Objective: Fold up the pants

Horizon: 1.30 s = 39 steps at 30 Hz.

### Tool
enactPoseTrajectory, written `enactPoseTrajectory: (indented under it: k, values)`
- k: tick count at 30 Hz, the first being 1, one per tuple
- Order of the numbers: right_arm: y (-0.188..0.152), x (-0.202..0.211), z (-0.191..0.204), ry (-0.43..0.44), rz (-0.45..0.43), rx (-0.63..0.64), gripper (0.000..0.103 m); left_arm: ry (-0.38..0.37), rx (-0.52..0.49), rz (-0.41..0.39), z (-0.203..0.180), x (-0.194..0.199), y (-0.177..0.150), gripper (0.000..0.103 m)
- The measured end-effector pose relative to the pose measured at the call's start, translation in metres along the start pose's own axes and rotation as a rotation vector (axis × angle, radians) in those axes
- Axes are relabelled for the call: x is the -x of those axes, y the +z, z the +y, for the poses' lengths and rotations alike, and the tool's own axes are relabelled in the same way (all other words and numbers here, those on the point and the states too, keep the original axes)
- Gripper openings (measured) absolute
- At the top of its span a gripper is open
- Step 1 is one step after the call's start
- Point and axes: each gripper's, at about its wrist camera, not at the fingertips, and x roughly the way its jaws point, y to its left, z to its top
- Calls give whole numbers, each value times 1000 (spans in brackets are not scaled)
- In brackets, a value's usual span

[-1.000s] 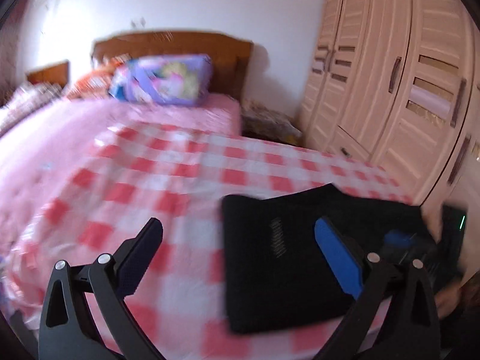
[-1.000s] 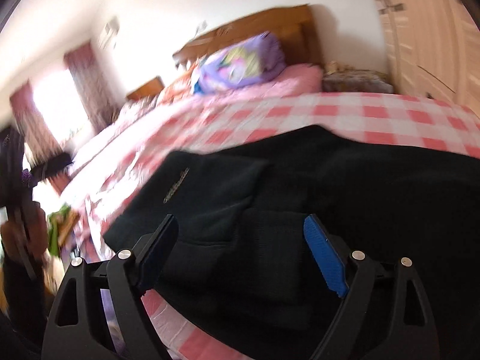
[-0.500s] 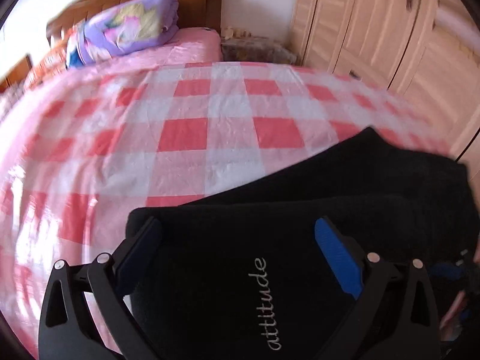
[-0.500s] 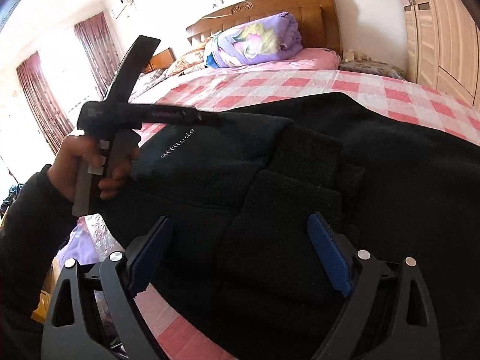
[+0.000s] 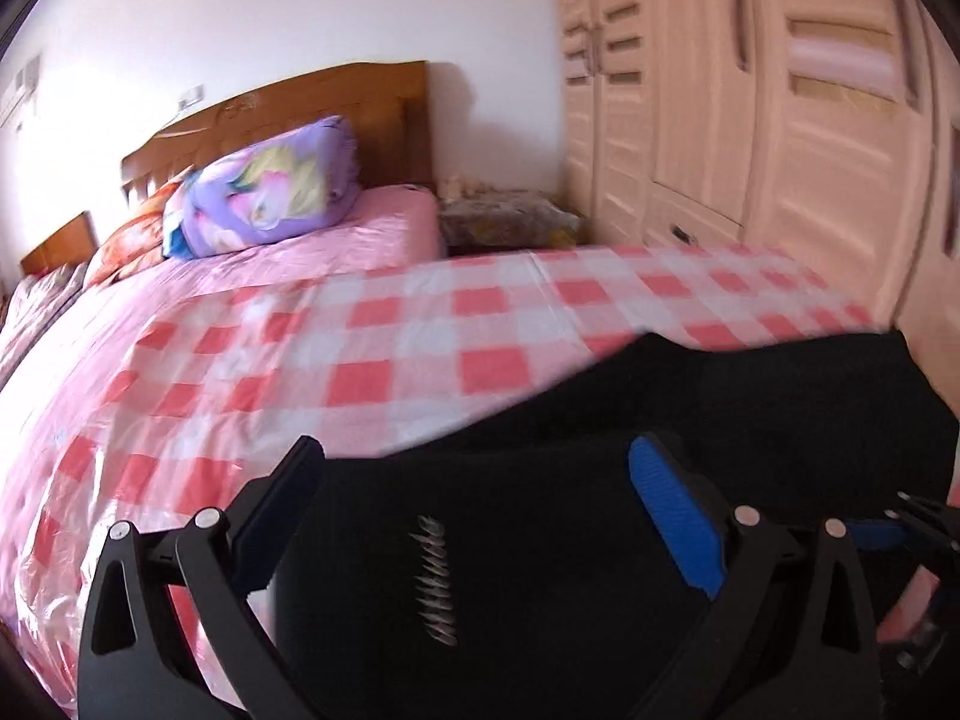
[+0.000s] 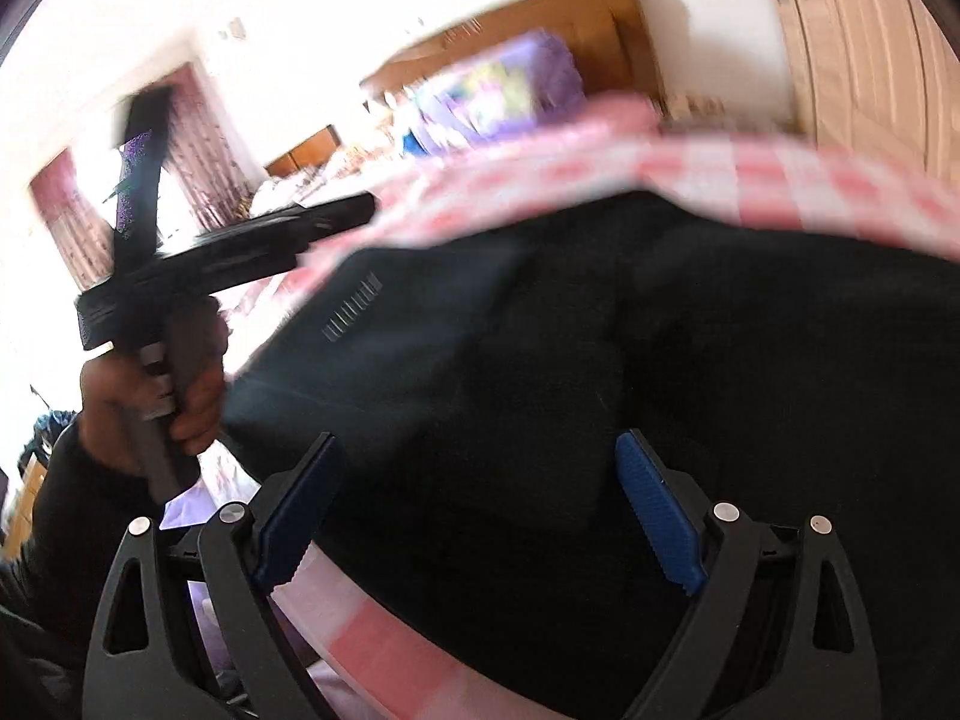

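Note:
Black pants (image 5: 540,540) with small white lettering lie folded in layers on the red-and-white checked bedcover (image 5: 390,348). They also fill the right wrist view (image 6: 630,372). My left gripper (image 5: 474,504) is open and empty, held just above the pants' near left part. My right gripper (image 6: 474,498) is open and empty over the near edge of the pants. The left gripper, held in a hand, shows at the left of the right wrist view (image 6: 228,258), above the pants' left end. The right gripper's tip shows at the right edge of the left wrist view (image 5: 918,528).
A purple folded quilt (image 5: 270,192) lies by the wooden headboard (image 5: 336,108). A cream wardrobe (image 5: 750,108) stands along the right. A bedside stand with clutter (image 5: 510,222) sits between bed and wardrobe. Curtained windows (image 6: 66,216) are at the left.
Both cameras have tilted up and moved fast, leaving blur. The left gripper has lifted off the pants' left end. Both grippers stay open and the pants lie unmoved.

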Motion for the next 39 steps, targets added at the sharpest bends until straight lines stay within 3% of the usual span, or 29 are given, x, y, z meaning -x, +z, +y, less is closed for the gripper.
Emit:
enactPoseTrajectory:
  k: [3,5,9,12,16,19,22,26,31,34,38,39]
  values:
    - [0,15,-7,-8,-7,-34,89,65,-93,135,-20,-41,-19,101]
    - [2,36,-15,-11,-59,-59,89,74,-87,183,-20,-51,-21,101]
    - [-7,108,-60,-111,-230,-194,89,86,-85,80,-24,-21,-3,101]
    - [-35,171,-108,-214,-350,-378,89,7,-109,2,-48,5,12,101]
    - [-73,213,-149,-274,-403,-559,89,-56,-166,-63,-86,13,26,101]
    - [-84,210,-178,-313,-326,-636,89,-77,-205,-56,-111,-6,35,101]
    - [-83,199,-199,-258,-312,-675,89,-112,-204,47,-124,-43,31,101]
    - [-76,182,-215,-220,-296,-693,90,-93,-238,187,-127,-81,10,99]
    - [-62,168,-213,-200,-269,-665,94,-82,-197,176,-119,-80,9,102]
    - [-54,163,-211,-254,-248,-639,94,-68,-202,170,-119,-81,9,102]
    - [-53,165,-217,-246,-286,-693,93,-61,-198,162,-119,-78,9,102]
    - [-53,164,-215,-271,-286,-687,89,-63,-197,165,-120,-78,10,102]
